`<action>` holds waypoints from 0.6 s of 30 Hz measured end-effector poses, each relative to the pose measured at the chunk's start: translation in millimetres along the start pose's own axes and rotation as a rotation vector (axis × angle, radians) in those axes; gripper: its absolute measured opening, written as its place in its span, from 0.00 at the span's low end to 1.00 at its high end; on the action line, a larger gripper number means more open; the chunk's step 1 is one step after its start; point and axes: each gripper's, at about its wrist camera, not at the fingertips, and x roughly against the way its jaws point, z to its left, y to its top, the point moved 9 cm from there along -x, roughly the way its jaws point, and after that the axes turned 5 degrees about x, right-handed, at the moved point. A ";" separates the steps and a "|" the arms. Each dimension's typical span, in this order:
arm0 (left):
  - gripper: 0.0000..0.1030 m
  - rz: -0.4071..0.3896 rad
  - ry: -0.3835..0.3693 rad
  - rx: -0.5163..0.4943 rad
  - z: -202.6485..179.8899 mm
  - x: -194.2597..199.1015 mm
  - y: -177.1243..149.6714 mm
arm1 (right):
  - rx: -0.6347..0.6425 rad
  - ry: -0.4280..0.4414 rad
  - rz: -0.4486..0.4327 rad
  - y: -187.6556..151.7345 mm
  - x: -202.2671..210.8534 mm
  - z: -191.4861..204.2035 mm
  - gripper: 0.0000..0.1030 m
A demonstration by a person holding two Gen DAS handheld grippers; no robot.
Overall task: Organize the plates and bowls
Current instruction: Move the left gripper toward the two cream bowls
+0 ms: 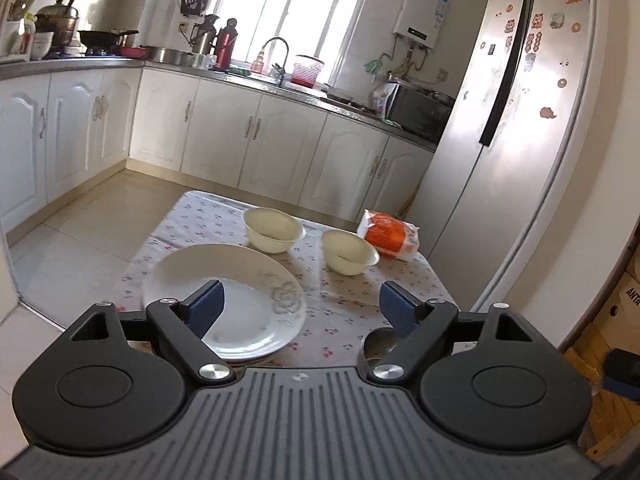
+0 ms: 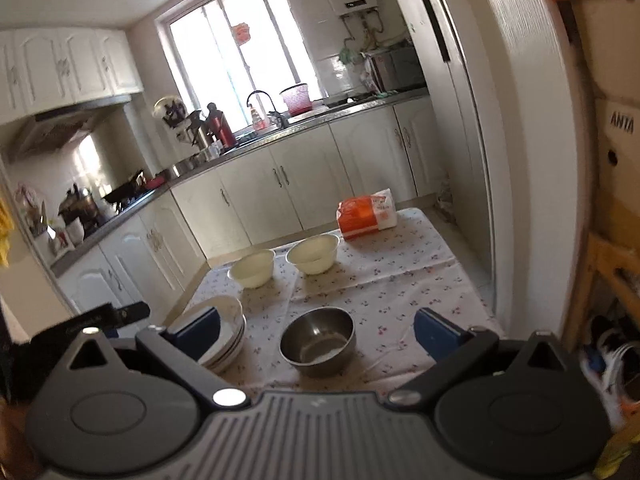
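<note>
standing in a white kitchen, the floral-clothed table (image 2: 400, 280) holds plates (image 2: 228, 320) and bowls (image 2: 312, 256), both grippers' fingers spread wide.

Glossy glazed plates (image 1: 240, 304), matt cream bowls (image 1: 274, 229) at twelve o'clock, a brushed-metal bowl (image 2: 318, 340) — all on soft printed cloth (image 2: 384, 280).

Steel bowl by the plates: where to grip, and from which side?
Take the steel bowl by its rim, right gripper coming from above, one finger inside. It sits upright, mouth open, wall thin. Use the right side of the rim: the plate stack crowds the left.
</note>
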 end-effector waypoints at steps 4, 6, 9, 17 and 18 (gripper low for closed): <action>1.00 0.039 0.005 -0.022 -6.9 -22.6 -10.8 | -0.086 0.087 0.029 3.6 -43.6 -10.4 0.99; 1.00 0.066 0.029 -0.017 -5.9 -39.9 -13.4 | -0.113 0.114 0.030 9.7 -67.4 -16.1 0.99; 1.00 0.111 0.041 0.012 -4.0 -66.7 -14.0 | -0.115 0.140 0.040 22.7 -107.2 -25.4 0.99; 1.00 0.221 0.079 0.043 -7.1 -145.9 -3.5 | -0.197 0.230 0.142 42.7 -202.4 -53.5 0.99; 1.00 0.249 0.085 0.044 -8.9 -154.2 -3.1 | -0.196 0.231 0.157 45.4 -209.4 -53.0 0.99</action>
